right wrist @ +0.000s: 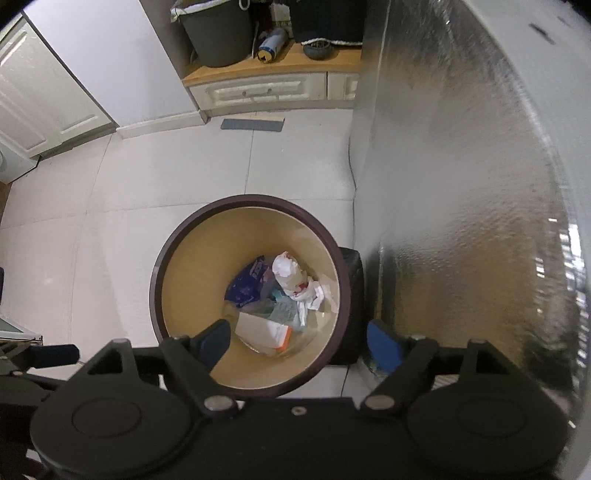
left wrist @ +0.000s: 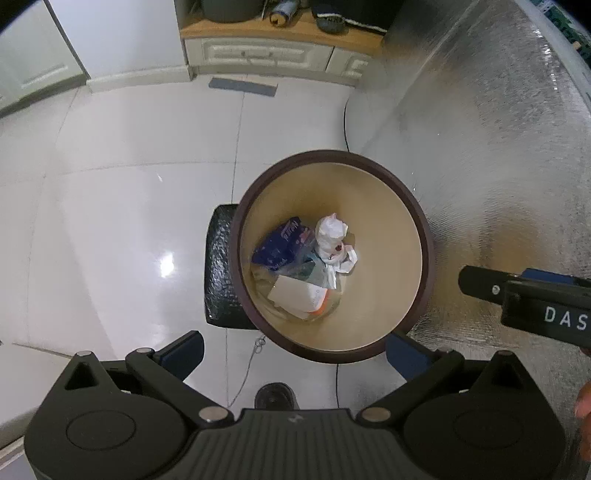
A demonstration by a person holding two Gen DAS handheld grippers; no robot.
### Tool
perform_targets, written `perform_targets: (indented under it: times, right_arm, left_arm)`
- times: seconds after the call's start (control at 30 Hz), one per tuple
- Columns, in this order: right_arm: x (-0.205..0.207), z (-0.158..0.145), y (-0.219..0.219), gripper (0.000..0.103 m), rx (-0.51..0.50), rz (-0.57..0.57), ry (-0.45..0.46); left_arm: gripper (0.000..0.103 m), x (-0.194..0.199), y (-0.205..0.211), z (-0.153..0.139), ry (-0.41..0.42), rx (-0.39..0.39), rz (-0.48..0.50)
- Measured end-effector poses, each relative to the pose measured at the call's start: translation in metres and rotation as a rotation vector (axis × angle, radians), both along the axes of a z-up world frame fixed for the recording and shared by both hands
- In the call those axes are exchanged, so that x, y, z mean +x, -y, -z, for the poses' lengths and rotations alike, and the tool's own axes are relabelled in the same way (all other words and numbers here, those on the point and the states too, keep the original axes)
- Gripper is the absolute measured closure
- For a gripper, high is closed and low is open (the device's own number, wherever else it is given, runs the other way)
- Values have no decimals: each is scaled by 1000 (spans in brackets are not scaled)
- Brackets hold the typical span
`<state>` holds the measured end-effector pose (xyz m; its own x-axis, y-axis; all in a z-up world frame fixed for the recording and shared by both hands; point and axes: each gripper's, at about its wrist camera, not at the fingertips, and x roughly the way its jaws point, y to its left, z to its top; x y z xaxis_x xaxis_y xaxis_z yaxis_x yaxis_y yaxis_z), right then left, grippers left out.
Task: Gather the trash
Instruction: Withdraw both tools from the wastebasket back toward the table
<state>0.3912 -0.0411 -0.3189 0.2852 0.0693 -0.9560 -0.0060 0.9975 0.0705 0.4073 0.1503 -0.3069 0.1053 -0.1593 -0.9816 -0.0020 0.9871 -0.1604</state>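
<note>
A round bin with a dark brown rim (left wrist: 332,156) and a tan inside stands on the tiled floor, straight below both grippers. At its bottom lie a blue wrapper (left wrist: 279,245), crumpled white paper (left wrist: 332,232) and a white and orange carton (left wrist: 297,295). My left gripper (left wrist: 293,354) hangs over the bin's near edge, open, with nothing between its blue-padded fingers. The right gripper (right wrist: 300,347) hovers over the same bin rim (right wrist: 251,201), open and empty too; its body (left wrist: 524,299) reaches in from the right in the left wrist view.
A silver foil-covered wall (left wrist: 480,147) rises right of the bin. A black glossy block (left wrist: 219,266) touches the bin's side. Farther off stand a low cabinet with a wooden top (left wrist: 277,33), a dark grey bucket (right wrist: 218,33) and a grey mat (left wrist: 243,86). A thin cable (left wrist: 247,369) lies on the tiles.
</note>
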Motion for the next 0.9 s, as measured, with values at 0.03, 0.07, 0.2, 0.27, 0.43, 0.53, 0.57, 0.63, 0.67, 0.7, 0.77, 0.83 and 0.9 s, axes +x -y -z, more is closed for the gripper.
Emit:
perform_targets:
  times: [0.03,0.07,0.2,0.27,0.43,0.53,0.57,0.63,0.67,0.7,0.77,0.83,0.9]
  right_arm:
    - [-3,-4,0,16,2,3,5]
    - [-5,-7,0,13,3,4,10]
    - [-18,-20,-1,4,-11,-8,38]
    - [-25,-27,0,2,-13,-8,48]
    - [-42,-43,0,0,-25,-12,71]
    - [-53,-54,0,0,-26,-19,90]
    - [-57,-58,0,0,-27,-20,97]
    - [-65,-65,1,0,-31,-22,111]
    - [-70,-69,1,0,-31,-21,119]
    - [-73,-73,1,0,-30,-19,126]
    - [-81,-82,2,0,-29,-12,140]
    - [-89,-91,4,0,-29,-7,156]
    - [-97,-99,5,0,-27,-6,170]
  left_arm:
    - [0,-2,-1,-4,8,1,0]
    - [0,-4,-2,-7,13,1,0]
    - [0,-14,-8,-20,33,12,-5]
    - [0,-20,-12,-27,44,18,-12]
    - [0,-36,-22,-43,74,26,-26]
    - [0,-47,-27,-58,112,39,-25]
    - [0,-51,-29,-62,122,38,-27]
    - [0,-59,-32,-72,139,34,-34]
    - [0,-63,-34,-77,149,33,-38]
    - [0,-67,-36,-82,160,33,-40]
    - [0,-75,-38,-92,183,35,-41]
    - [0,-81,-40,-101,203,30,-42]
    - [0,-88,-41,-110,221,26,-47]
